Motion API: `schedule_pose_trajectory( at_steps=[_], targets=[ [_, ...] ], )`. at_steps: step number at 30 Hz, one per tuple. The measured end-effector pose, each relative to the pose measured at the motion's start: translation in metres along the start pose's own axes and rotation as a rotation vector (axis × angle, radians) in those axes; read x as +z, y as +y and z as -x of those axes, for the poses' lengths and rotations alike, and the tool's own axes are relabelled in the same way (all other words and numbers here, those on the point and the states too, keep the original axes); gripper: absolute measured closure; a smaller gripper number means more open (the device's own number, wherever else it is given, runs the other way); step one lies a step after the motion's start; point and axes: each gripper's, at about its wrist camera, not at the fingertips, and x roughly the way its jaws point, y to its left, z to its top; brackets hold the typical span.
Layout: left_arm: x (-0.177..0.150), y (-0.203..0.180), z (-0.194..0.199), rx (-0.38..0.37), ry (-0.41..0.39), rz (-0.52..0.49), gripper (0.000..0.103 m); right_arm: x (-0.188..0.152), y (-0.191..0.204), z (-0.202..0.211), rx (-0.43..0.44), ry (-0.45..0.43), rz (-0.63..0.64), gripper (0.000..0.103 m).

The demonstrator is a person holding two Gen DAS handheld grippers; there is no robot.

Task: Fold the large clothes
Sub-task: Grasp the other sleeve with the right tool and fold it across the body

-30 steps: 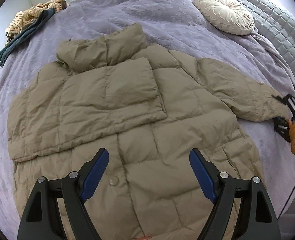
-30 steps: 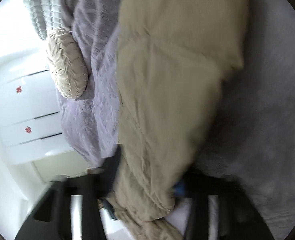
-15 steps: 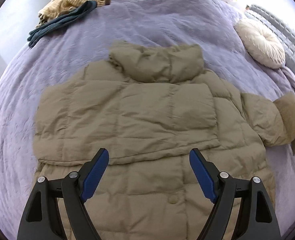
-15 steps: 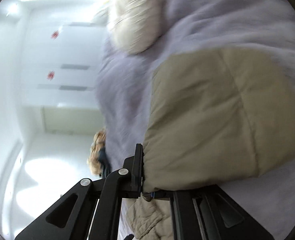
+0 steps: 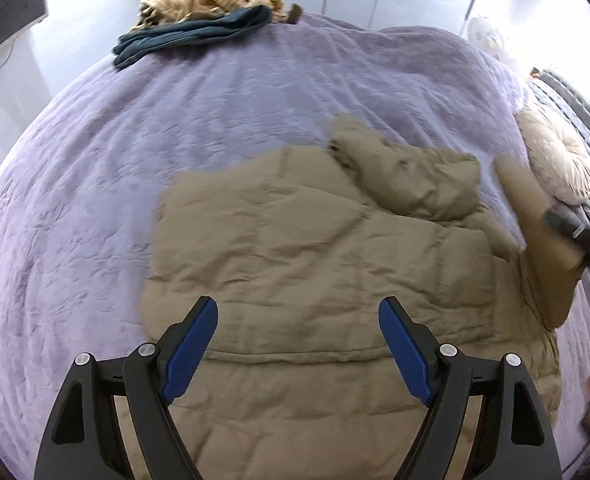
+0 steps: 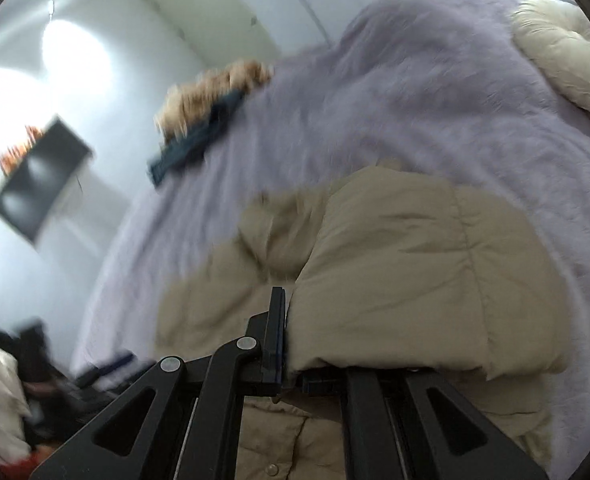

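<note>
The right gripper (image 6: 291, 360) is clenching the cuff end of the sleeve (image 6: 407, 272) of the tan puffer jacket (image 5: 335, 256), which is lying spread across the purple bedspread (image 5: 215, 120), and is carrying that sleeve in from about 3 o'clock in the left wrist view toward the jacket's body. The left gripper (image 5: 297, 344) is hovering over the jacket's lower middle at 6 o'clock with its blue pads (image 5: 189, 350) spread wide, grasping nothing. Judging from this, the sleeve fold is in hand, and the next move is calling for laying the sleeve flat across the chest before letting go.
</note>
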Motion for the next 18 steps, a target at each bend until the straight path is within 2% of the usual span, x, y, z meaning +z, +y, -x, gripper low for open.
schedule_pose_trajectory(
  at_steps=[4,5,9,10,11,12,13,18],
  targets=[
    [0.000,0.017,-0.008,0.004,0.000,0.028,0.019,-0.028,-0.004,-0.052,-0.083,0.108,-0.019,0.096],
    [-0.001,0.019,-0.010,0.003,0.000,0.033,0.019,-0.031,-0.011,-0.061,-0.086,0.124,-0.040,0.093],
    [-0.002,0.022,-0.021,-0.014,0.016,0.042,0.019,-0.045,-0.027,-0.079,-0.108,0.180,-0.134,0.092],
    [-0.002,0.020,-0.023,-0.019,0.019,0.041,0.019,-0.048,-0.033,-0.080,-0.105,0.188,-0.154,0.081],
    [-0.002,0.019,-0.026,-0.026,0.025,0.038,0.019,-0.051,-0.037,-0.079,-0.092,0.196,-0.182,0.060],
    [-0.003,0.016,-0.027,-0.033,0.029,0.036,0.019,-0.052,-0.039,-0.077,-0.076,0.196,-0.204,0.053],
    [-0.003,0.015,-0.029,-0.040,0.032,0.035,0.019,-0.052,-0.040,-0.072,-0.059,0.186,-0.228,0.041],
    [-0.001,0.005,-0.032,-0.082,0.034,0.039,0.019,-0.053,-0.044,-0.029,-0.034,0.109,-0.303,0.040]
  ],
)
